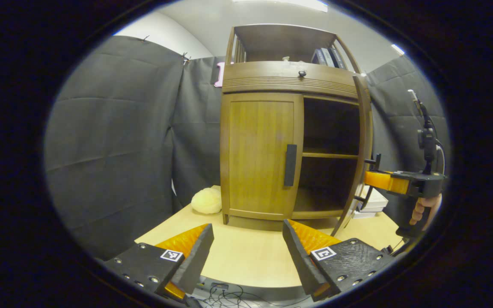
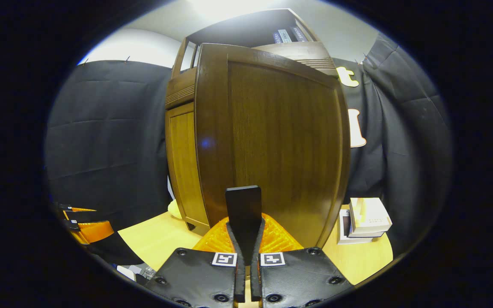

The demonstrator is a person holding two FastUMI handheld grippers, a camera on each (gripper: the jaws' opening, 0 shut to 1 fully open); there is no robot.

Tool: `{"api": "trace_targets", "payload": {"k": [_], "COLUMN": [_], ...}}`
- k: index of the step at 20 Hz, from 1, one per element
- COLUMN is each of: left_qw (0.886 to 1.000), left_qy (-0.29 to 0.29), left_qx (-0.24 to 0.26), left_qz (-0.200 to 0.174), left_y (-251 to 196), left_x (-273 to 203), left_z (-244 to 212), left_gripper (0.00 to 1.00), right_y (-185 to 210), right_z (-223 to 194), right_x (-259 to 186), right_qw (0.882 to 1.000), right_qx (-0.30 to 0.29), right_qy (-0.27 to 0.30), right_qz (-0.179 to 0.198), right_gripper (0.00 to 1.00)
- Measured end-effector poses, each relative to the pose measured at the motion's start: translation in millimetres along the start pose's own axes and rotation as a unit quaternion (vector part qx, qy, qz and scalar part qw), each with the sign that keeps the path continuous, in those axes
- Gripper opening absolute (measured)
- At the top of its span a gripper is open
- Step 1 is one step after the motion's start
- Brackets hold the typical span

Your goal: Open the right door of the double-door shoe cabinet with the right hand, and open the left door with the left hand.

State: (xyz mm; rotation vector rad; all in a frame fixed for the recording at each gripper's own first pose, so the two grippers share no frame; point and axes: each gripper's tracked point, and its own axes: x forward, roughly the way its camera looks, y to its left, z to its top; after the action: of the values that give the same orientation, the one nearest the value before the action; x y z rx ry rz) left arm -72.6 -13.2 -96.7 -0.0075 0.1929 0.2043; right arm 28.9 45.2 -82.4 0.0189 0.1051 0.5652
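Left gripper view: I am holding my left gripper [image 1: 248,244] wide apart above the table [image 1: 246,256]. The cabinet's left door [image 1: 261,156] is sitting closed at the far side; the right door [image 1: 360,158] is standing swung open.

Right gripper view: my right gripper [image 2: 244,239] is pinching the right door handle [image 2: 243,209].

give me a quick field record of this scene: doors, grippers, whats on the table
right door: swung open, shelves inside bare
left door: closed
right gripper: shut on right door handle
left gripper: open, over the table, facing the left door, short of its handle
beside cabinet: yellow lump on one side, stacked books on the other
top shelf: more books
task state: right door done, left door not yet
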Motion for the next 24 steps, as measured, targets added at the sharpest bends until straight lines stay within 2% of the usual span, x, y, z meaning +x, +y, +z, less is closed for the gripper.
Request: {"api": "trace_targets", "payload": {"k": [1,3,6,7,8,9,11,13,14,16,20,24], "left_qw": [1.0,1.0,1.0,1.0,1.0,1.0,1.0,1.0,1.0,1.0,1.0,1.0], "left_qy": [0.0,0.005,0.006,0.006,0.006,0.006,0.006,0.006,0.005,0.003,0.0,0.003], "left_qx": [-0.008,-0.02,-0.024,-0.023,-0.02,-0.018,-0.011,-0.004,-0.001,0.006,0.019,0.018], "left_qz": [0.004,0.011,0.018,0.017,0.017,0.015,0.01,0.006,0.003,-0.005,-0.015,-0.025], "left_y": [-5,-15,-22,-23,-25,-26,-28,-29,-30,-33,-33,-39], "left_x": [0,-6,-10,-9,-11,-11,-11,-10,-9,-9,-4,-2], "left_z": [-3,-5,-8,-8,-10,-10,-10,-11,-10,-11,-6,-6], "left_gripper": [0.94,0.94,0.94,0.94,0.94,0.94,0.94,0.94,0.94,0.91,0.94,0.94], "right_y": [-6,-19,-42,-52,-63,-74,-99,-122,-133,-147,-154,-155], "right_z": [-1,-5,-6,-8,-9,-10,-10,-9,-9,-10,-8,-8], "right_x": [-9,-25,-44,-52,-59,-66,-78,-87,-89,-93,-94,-95], "right_qw": [1.0,1.0,1.0,1.0,1.0,1.0,0.999,0.999,0.998,0.998,0.998,0.997], "right_qx": [0.001,0.004,0.004,0.003,0.006,0.013,0.028,0.024,0.026,0.032,0.028,0.034], "right_qy": [0.0,0.001,0.005,0.007,0.008,0.009,0.001,-0.009,-0.011,-0.014,-0.013,-0.01], "right_qz": [0.002,0.002,-0.003,-0.008,-0.014,-0.02,-0.035,-0.048,-0.052,-0.059,-0.055,-0.062], "right_gripper": [0.07,0.03,0.1,0.02,0.06,0.02,0.02,0.06,0.01,0.05,0.05,0.05]}}
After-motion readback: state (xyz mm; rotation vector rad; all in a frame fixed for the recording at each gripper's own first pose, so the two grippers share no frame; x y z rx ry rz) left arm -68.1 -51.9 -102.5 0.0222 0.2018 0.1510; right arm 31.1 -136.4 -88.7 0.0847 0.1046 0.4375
